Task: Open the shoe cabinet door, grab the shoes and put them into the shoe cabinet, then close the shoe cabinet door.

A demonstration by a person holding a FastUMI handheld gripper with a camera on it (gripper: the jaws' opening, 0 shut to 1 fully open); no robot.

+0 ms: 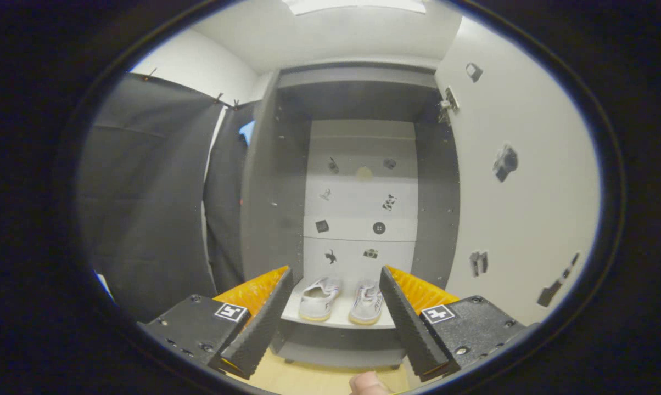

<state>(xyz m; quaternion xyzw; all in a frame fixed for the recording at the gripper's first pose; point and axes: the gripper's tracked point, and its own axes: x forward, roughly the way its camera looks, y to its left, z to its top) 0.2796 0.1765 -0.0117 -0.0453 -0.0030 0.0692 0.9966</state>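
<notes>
Gripper (pixel 336 307) at bottom centre of frame, fingers spread wide, holding nothing. Shoes (pixel 341 300) sit as a pair on the cabinet's bottom shelf (pixel 336 321), seen in the gap between the fingers and beyond them, lower centre of frame. Shoe cabinet (pixel 358 181) fills the centre, interior open. Door (pixel 522 181) is swung out at right of frame w/ small stickers on its inner face; hinge at its upper left. Shoes look already stowed, so the door is prob. the next thing to handle. Judgement: flat rigid panel, light on its hinges, smooth and slippery face, so pinch or push at its free edge, far from the hinge. Fingertip (pixel 370 382) shows at bottom centre.
</notes>
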